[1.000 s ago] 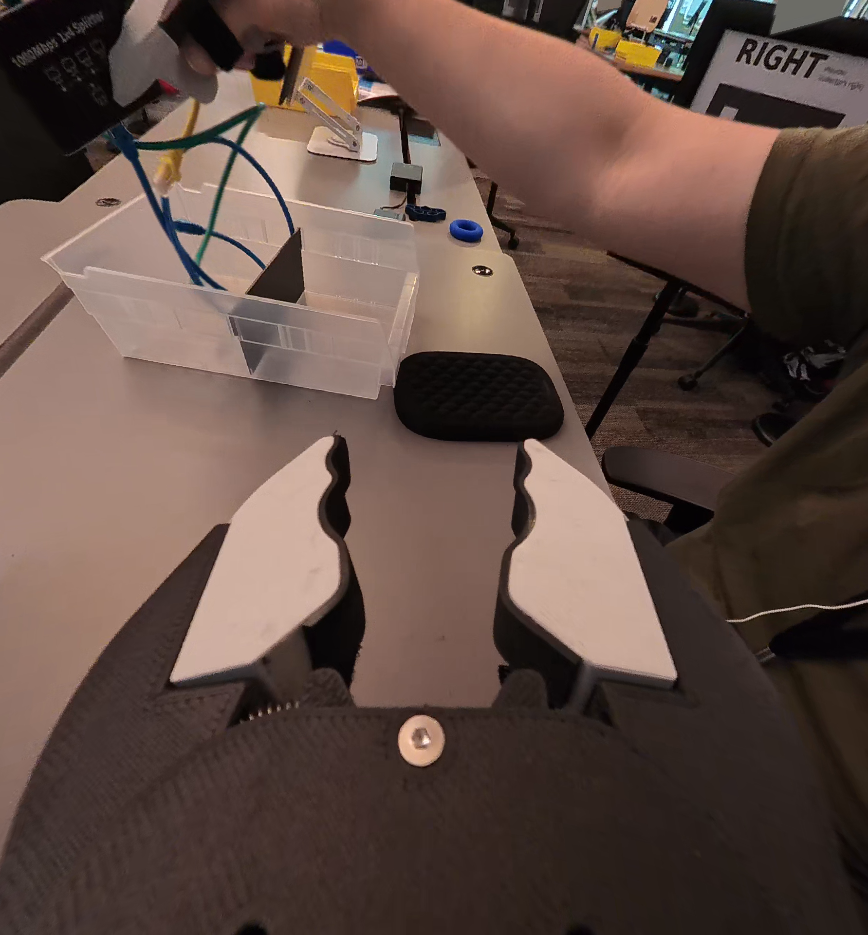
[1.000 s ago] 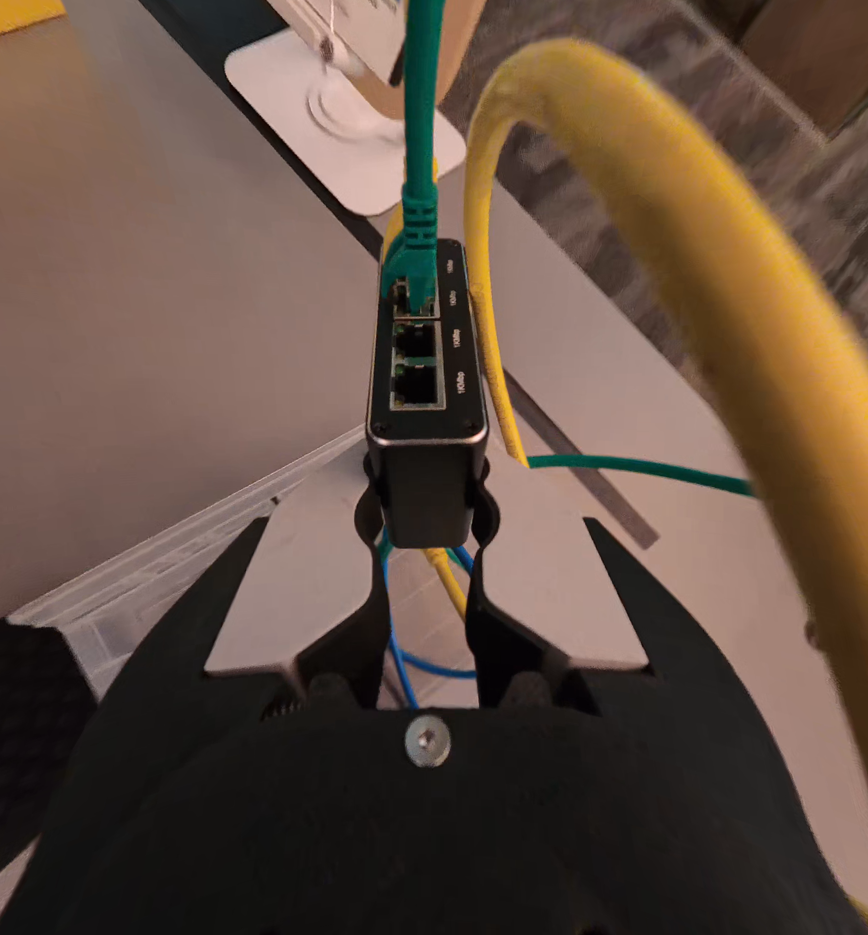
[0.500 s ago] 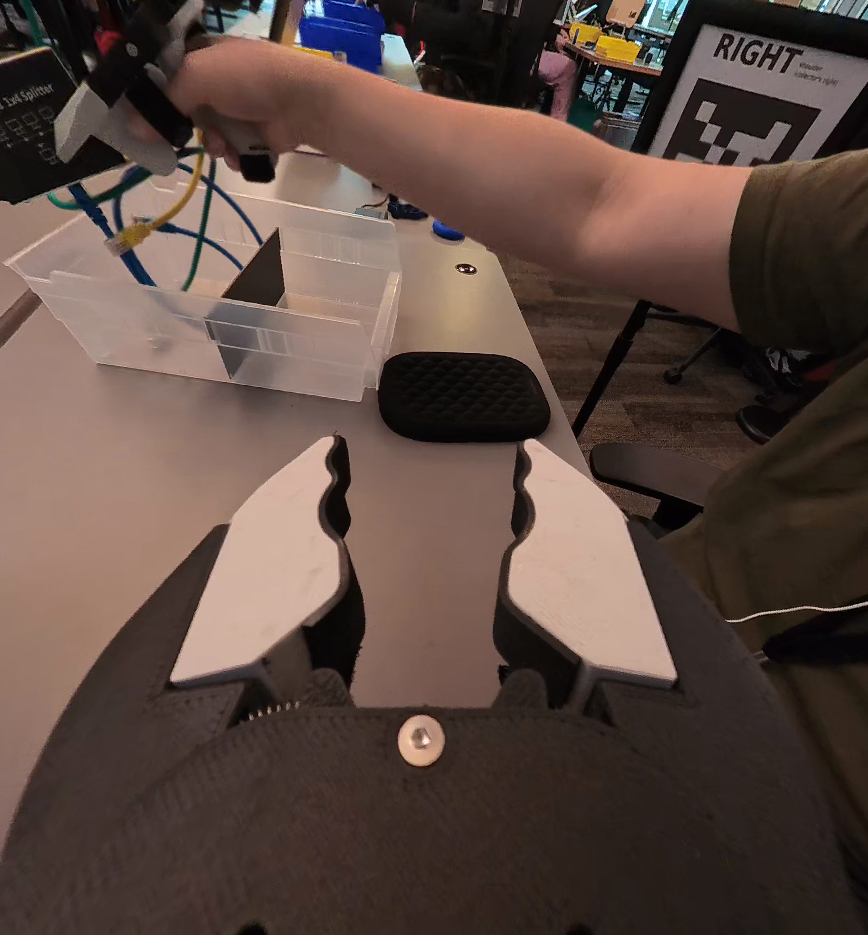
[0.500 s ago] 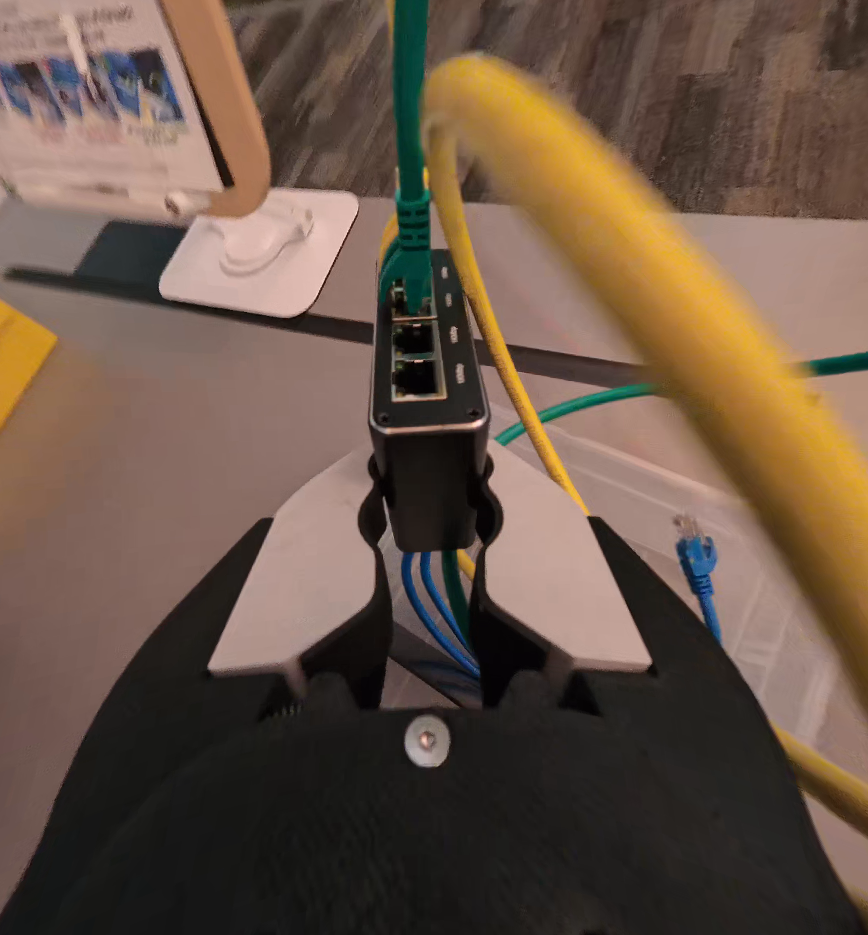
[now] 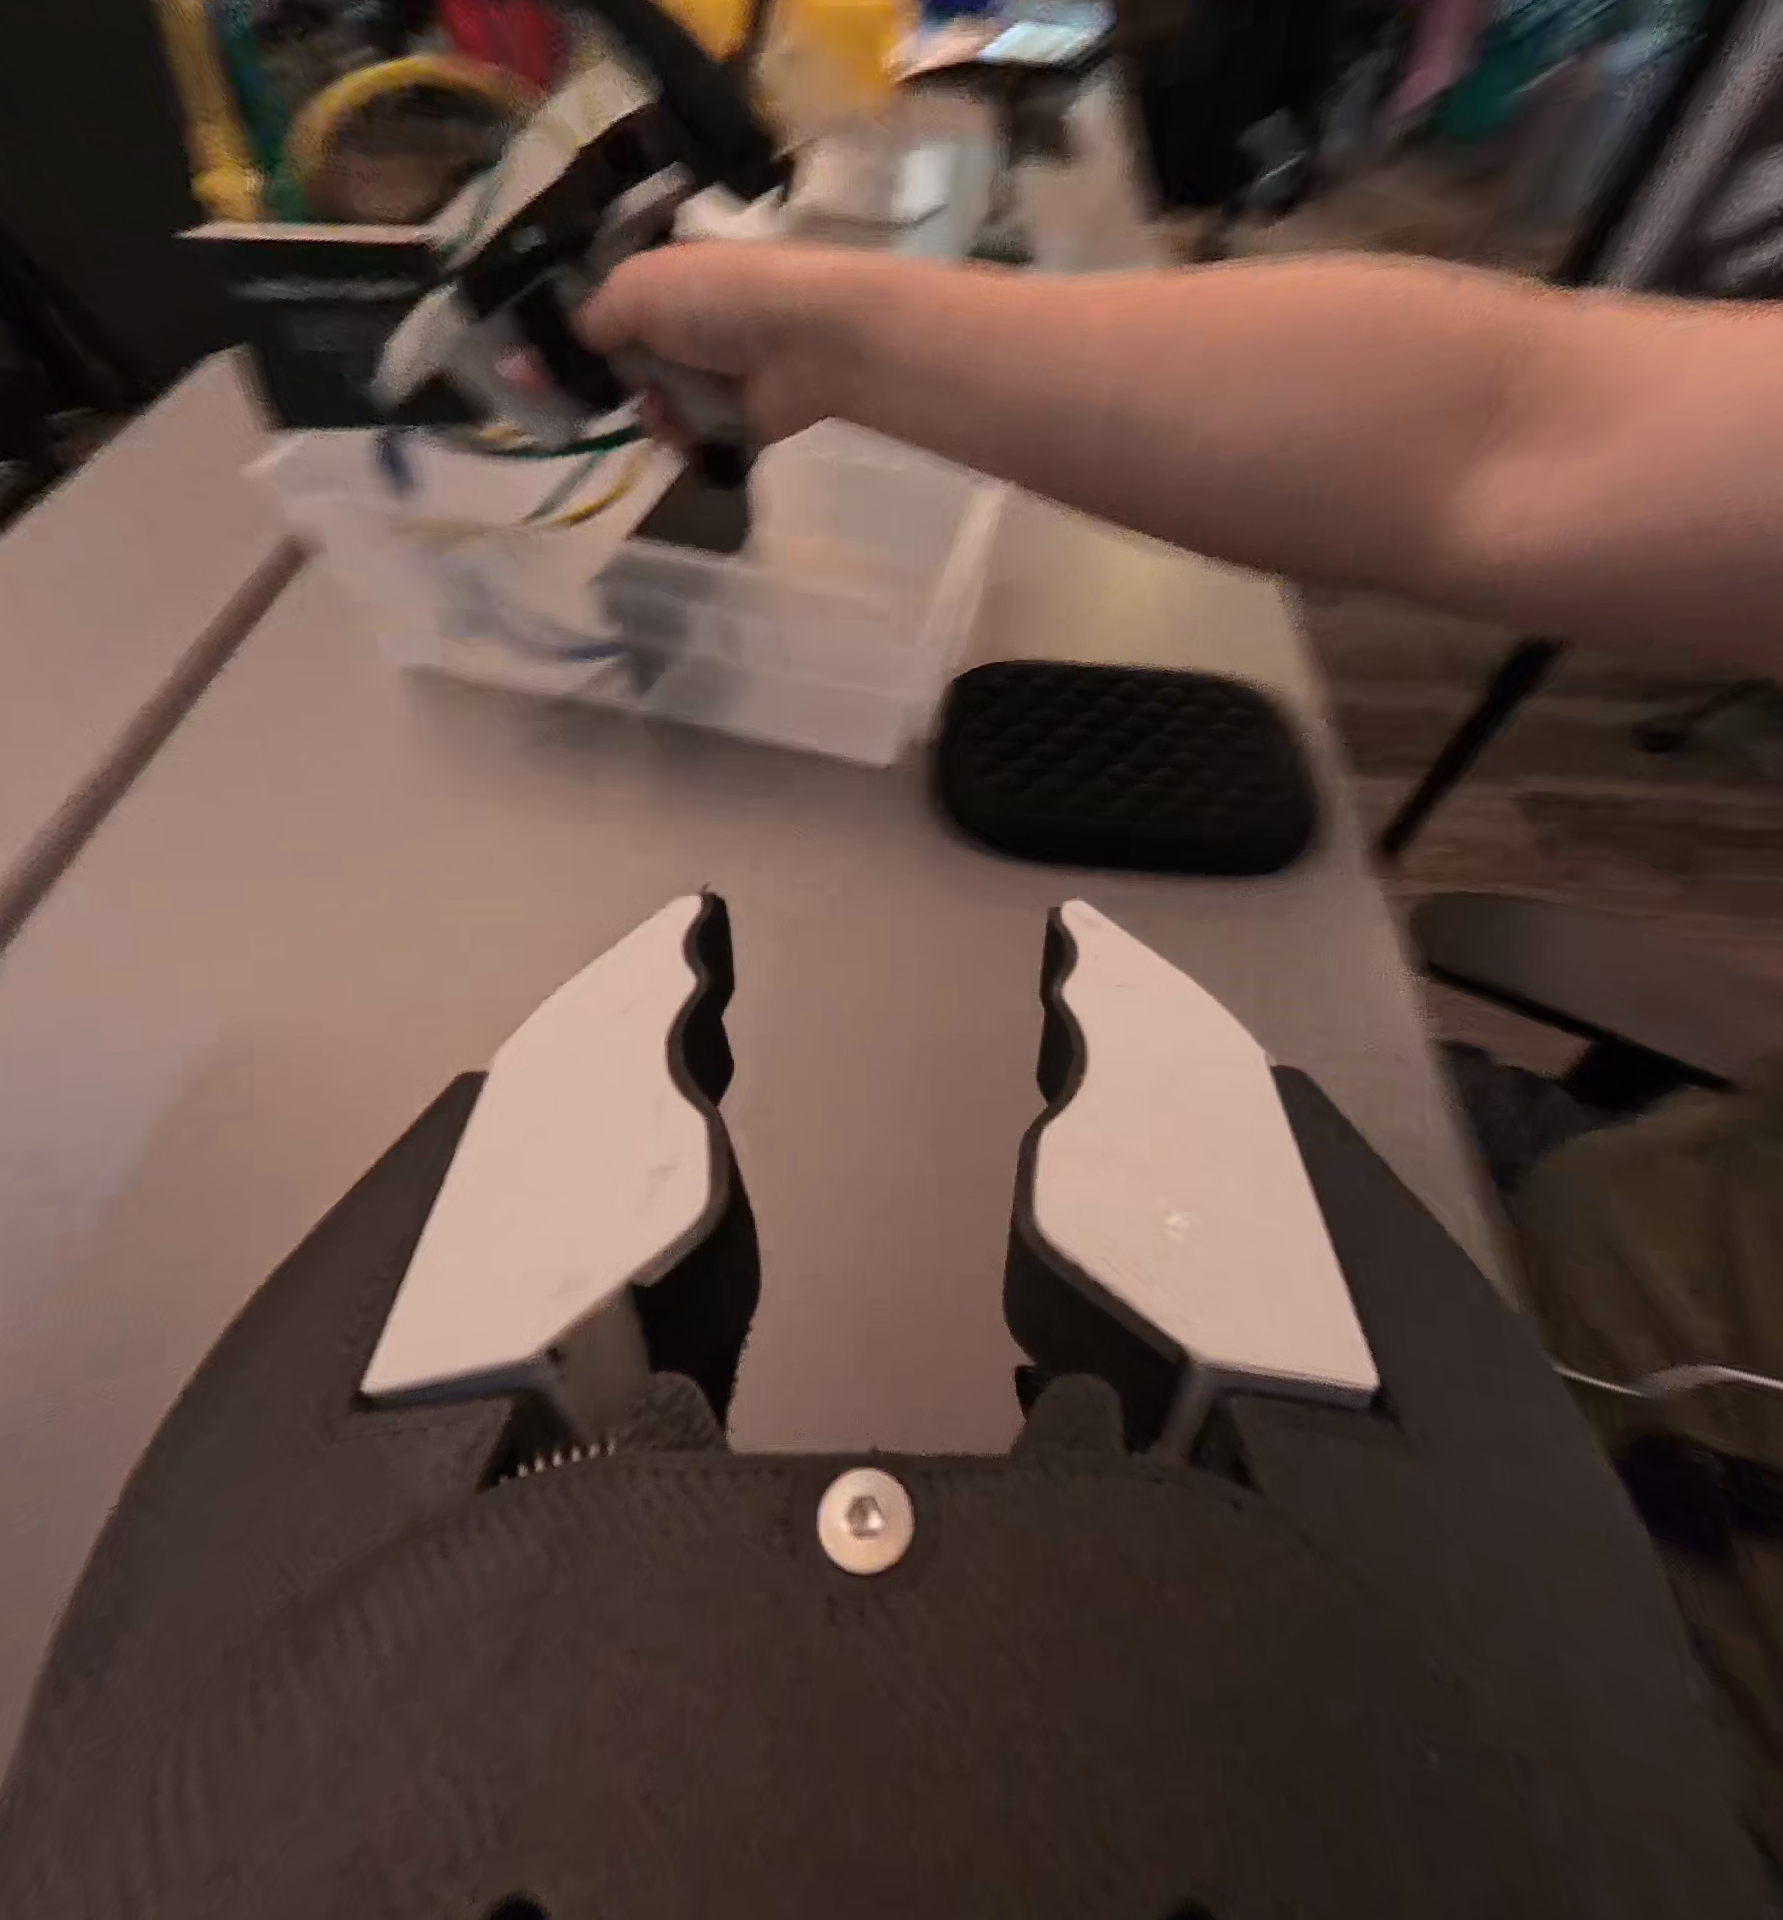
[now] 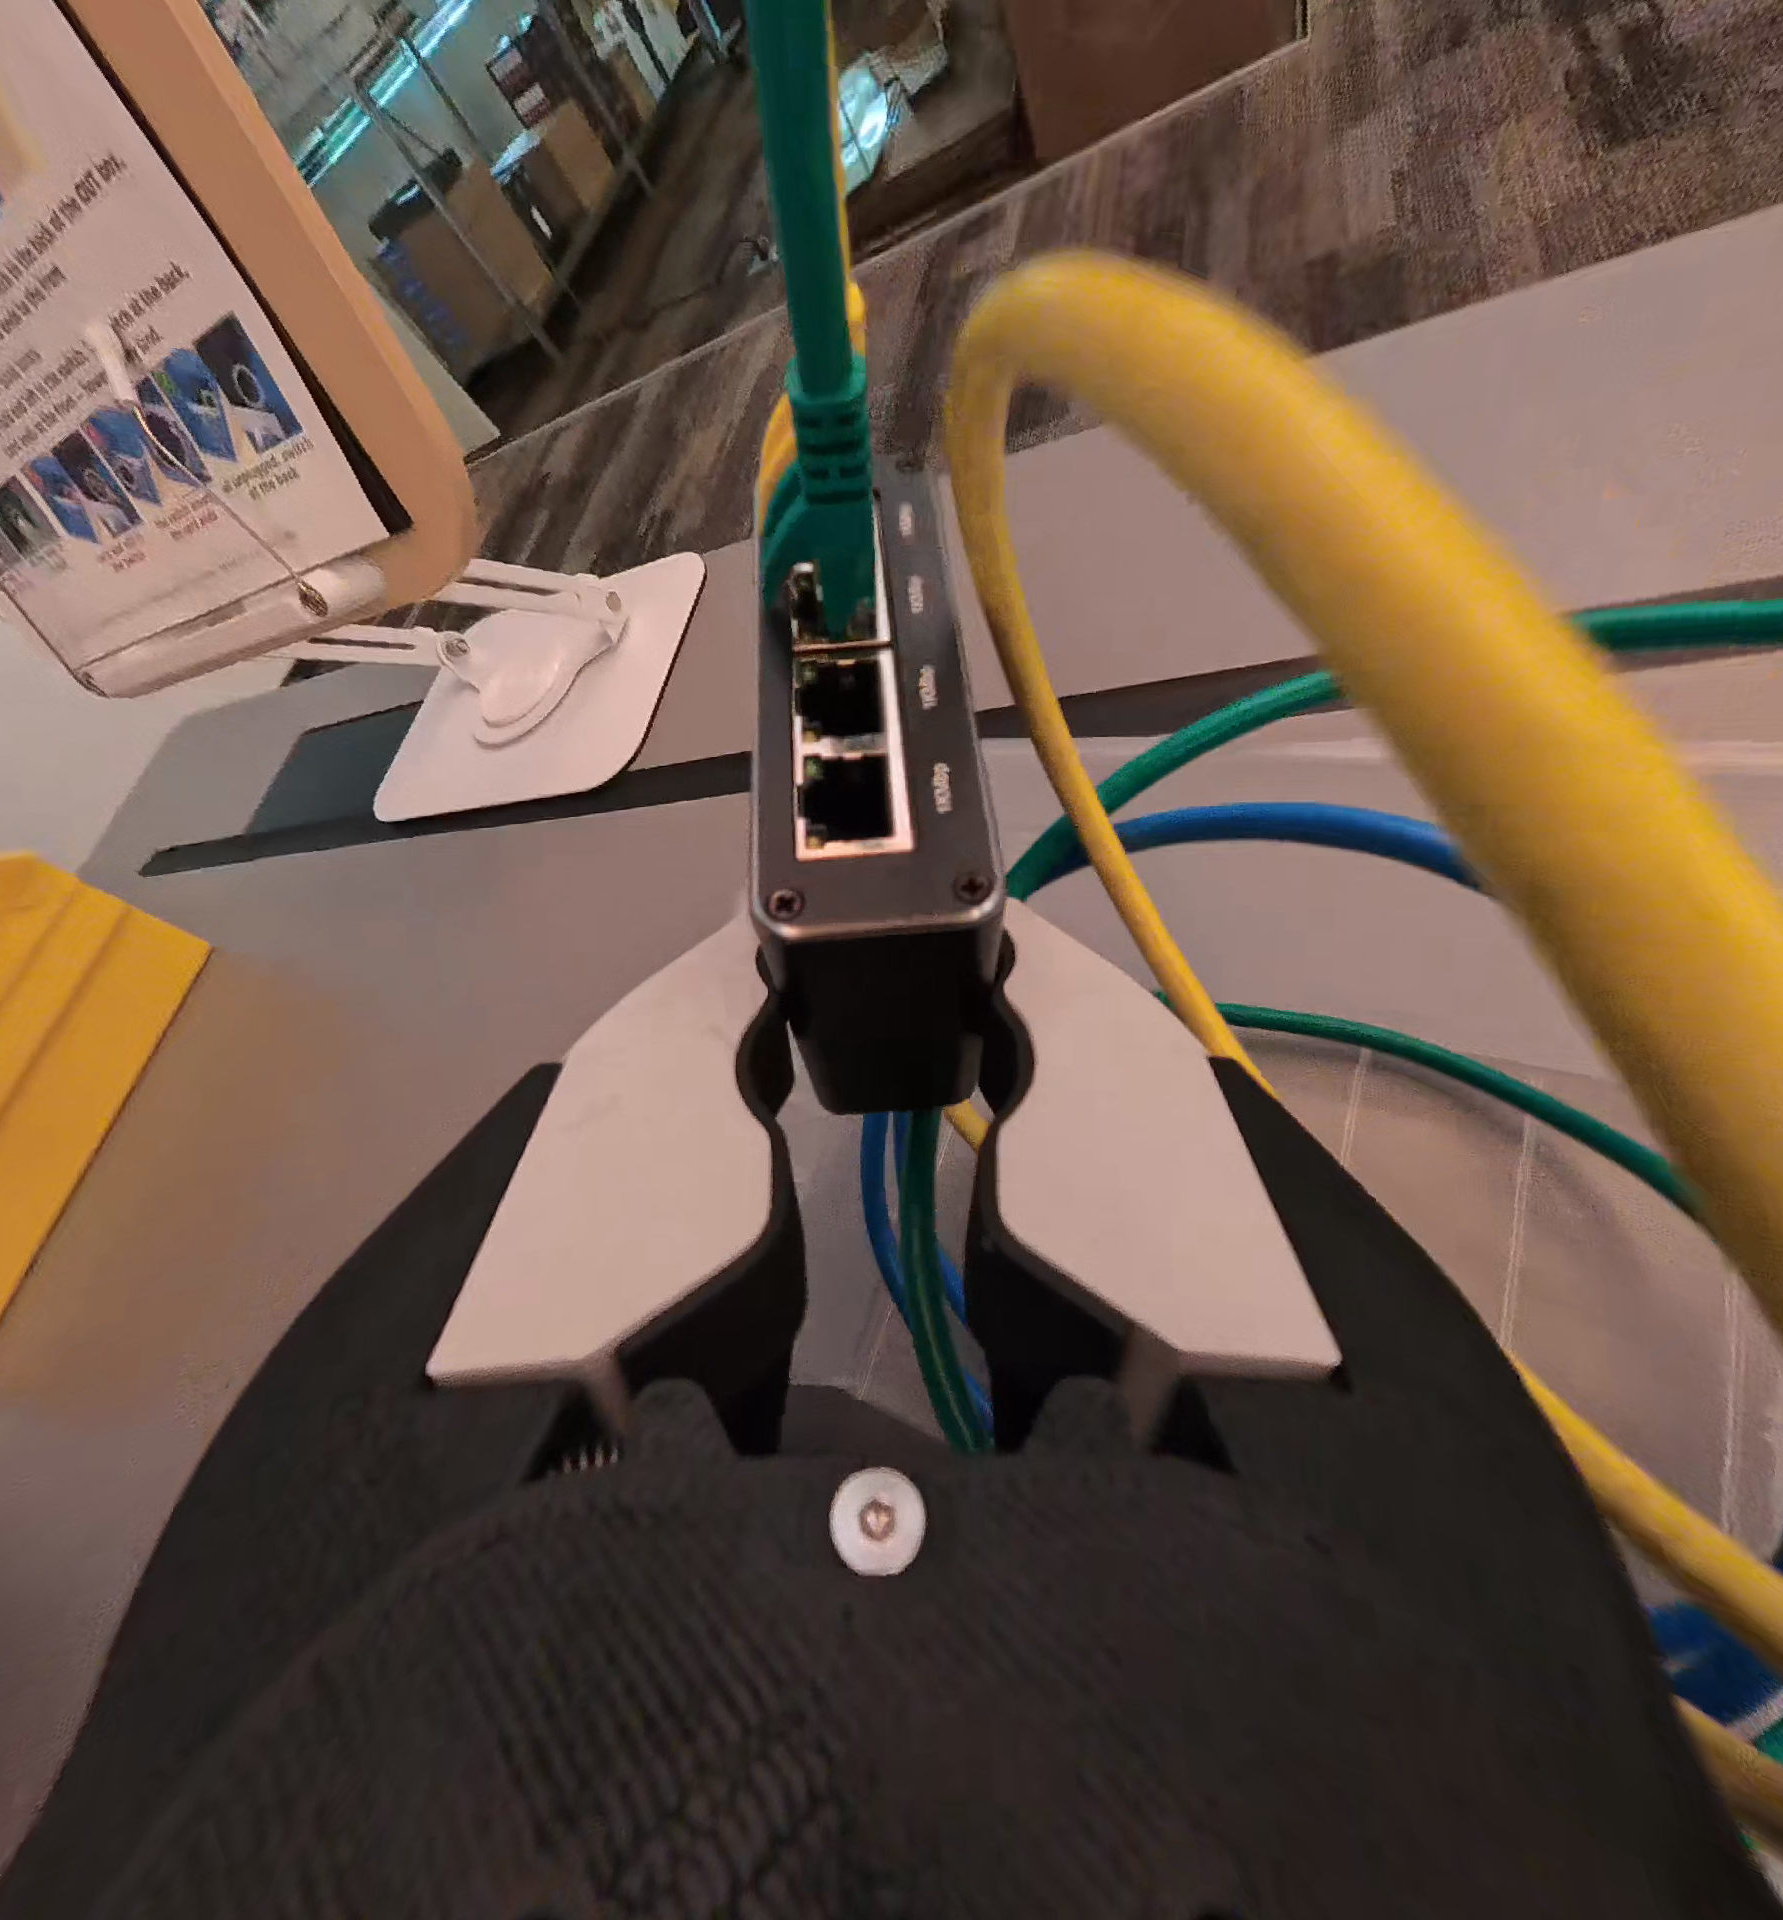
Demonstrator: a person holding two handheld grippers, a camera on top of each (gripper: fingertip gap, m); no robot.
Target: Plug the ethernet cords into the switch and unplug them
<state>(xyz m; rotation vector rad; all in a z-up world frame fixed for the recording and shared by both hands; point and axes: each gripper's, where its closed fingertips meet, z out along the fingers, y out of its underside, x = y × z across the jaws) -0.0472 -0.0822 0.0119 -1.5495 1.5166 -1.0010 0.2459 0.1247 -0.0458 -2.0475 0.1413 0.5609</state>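
Observation:
My right gripper (image 6: 882,1023) is shut on the near end of a black switch (image 6: 871,810), held in the air above the clear bin. A green cord (image 6: 814,343) is plugged into a far port, with a yellow cord (image 6: 1313,561) behind it; the two nearest ports are empty. Blue cords (image 6: 1282,831) and more green ones hang below into the bin. My left gripper (image 5: 882,925) is open and empty, low over the grey table (image 5: 347,935). Its blurred view shows the right gripper (image 5: 430,343) and switch (image 5: 315,332) above the clear bin (image 5: 762,644).
A black padded mat (image 5: 1126,769) lies right of the bin near the table's right edge. A tablet on a white stand (image 6: 554,707) stands behind the switch. A yellow bin (image 6: 25,1060) sits at the left. The person's forearm (image 5: 1230,416) reaches across the table. Left tips to right tips: about 35 cm.
The right gripper has swung the switch round and lowered it toward the bin; the tablet stand and yellow bin came into its view. The left gripper stayed open while its view shifted and blurred.

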